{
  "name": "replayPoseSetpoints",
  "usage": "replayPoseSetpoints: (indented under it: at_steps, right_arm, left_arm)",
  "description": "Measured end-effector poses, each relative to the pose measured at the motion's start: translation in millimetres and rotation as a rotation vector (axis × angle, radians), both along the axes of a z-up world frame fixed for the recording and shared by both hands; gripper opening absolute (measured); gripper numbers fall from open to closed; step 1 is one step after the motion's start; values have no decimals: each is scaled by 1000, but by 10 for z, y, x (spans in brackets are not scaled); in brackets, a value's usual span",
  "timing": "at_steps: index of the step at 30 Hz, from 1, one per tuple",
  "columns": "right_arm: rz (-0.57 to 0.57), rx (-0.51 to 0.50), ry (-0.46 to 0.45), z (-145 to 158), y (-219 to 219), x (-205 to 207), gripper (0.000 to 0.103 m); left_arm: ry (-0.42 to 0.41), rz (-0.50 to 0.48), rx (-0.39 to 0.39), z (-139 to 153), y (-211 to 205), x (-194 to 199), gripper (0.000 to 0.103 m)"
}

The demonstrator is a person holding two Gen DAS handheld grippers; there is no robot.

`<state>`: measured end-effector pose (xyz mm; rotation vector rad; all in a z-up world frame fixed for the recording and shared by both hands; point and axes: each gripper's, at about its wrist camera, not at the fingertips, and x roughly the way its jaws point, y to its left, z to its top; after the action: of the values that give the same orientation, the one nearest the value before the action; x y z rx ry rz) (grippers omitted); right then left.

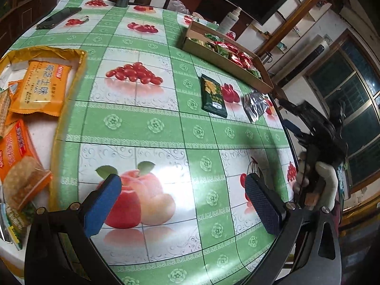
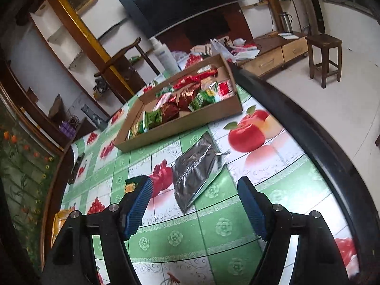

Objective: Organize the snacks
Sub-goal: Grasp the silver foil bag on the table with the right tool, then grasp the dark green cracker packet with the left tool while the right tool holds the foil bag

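Note:
A dark green snack packet (image 1: 213, 96) and a silver foil packet (image 1: 255, 104) lie loose on the fruit-print tablecloth. The silver packet (image 2: 197, 169) lies just beyond my open, empty right gripper (image 2: 193, 207); the green packet (image 2: 133, 182) peeks out behind its left finger. A cardboard box (image 2: 180, 124) holds several red and green snack packets; it also shows in the left wrist view (image 1: 213, 53). A yellow tray (image 1: 71, 80) at the left holds orange biscuit packets (image 1: 40, 87). My left gripper (image 1: 182, 204) is open and empty above the table.
A black phone (image 1: 58, 17) lies at the table's far left. A white spray bottle (image 2: 165, 55) stands behind the box. The right gripper, held in a gloved hand (image 1: 318, 178), shows at the table's right edge. A wooden stool (image 2: 324, 54) stands on the floor.

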<state>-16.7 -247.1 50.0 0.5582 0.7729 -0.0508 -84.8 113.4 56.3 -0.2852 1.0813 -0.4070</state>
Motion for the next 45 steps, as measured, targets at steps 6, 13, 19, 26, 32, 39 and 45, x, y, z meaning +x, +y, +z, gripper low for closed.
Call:
replayPoseSetpoints:
  at_steps: [6, 13, 19, 26, 32, 39, 45]
  right_arm:
    - [-46, -70, 122, -206, 222, 486, 77]
    - [-84, -156, 196, -375, 335, 881, 75]
    - [-30, -164, 172, -378, 416, 756, 65]
    - [16, -113, 77, -382, 443, 385, 66]
    - [6, -94, 13, -421, 329, 246, 66]
    - [13, -66, 14, -421, 355, 236, 66]
    - [-14, -4, 15, -435, 261, 227, 66]
  left_arm:
    - [-31, -17, 53, 27, -77, -61, 103]
    - [-52, 6, 70, 56, 36, -46, 103]
    - [-49, 2, 71, 84, -1, 13, 103]
    - [-140, -48, 140, 253, -309, 274, 95]
    - [-165, -98, 217, 197, -739, 698, 90]
    - [-114, -124, 276, -173, -1273, 1312, 90]
    - [-116, -125, 379, -378, -1480, 1537, 88]
